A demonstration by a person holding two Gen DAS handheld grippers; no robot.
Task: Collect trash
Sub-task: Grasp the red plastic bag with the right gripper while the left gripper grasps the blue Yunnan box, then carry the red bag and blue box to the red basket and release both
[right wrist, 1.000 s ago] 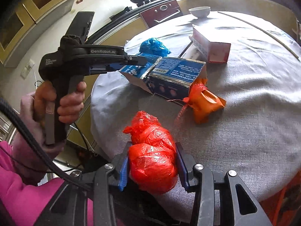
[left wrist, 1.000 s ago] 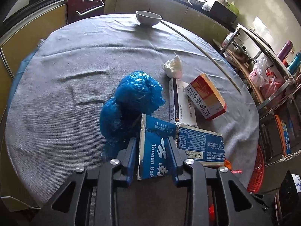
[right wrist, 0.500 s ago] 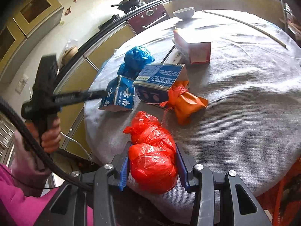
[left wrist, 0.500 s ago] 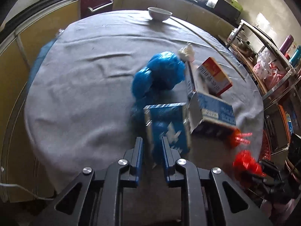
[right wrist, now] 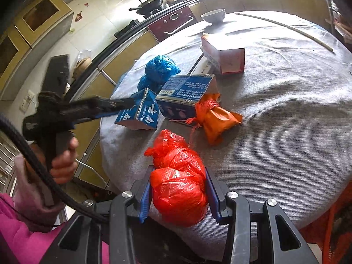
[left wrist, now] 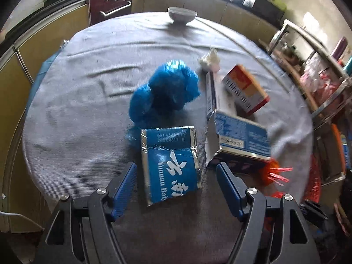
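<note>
My left gripper (left wrist: 176, 183) is open, its blue pads on either side of a blue foil carton (left wrist: 170, 165) that lies on the grey round table (left wrist: 77, 114); the pads do not touch it. The carton also shows in the right wrist view (right wrist: 138, 115), with the left gripper (right wrist: 123, 105) beside it. My right gripper (right wrist: 178, 194) is shut on a red plastic bag (right wrist: 178, 187) at the table's near edge. A blue bag (left wrist: 165, 92), a blue box (left wrist: 239, 136), an orange bag (right wrist: 216, 118), a red-and-white box (left wrist: 245, 90) and a white wad (left wrist: 209, 60) lie on the table.
A white bowl (left wrist: 181, 15) stands at the far edge, and a long thin stick (right wrist: 283, 29) lies across the far right. Cabinets and an oven (left wrist: 111, 5) curve behind the table. A metal shelf rack (left wrist: 319, 66) stands to the right.
My left gripper has opened and let go of the blue foil carton, which now lies on the table between the pads. The right gripper still holds the red bag, unmoved.
</note>
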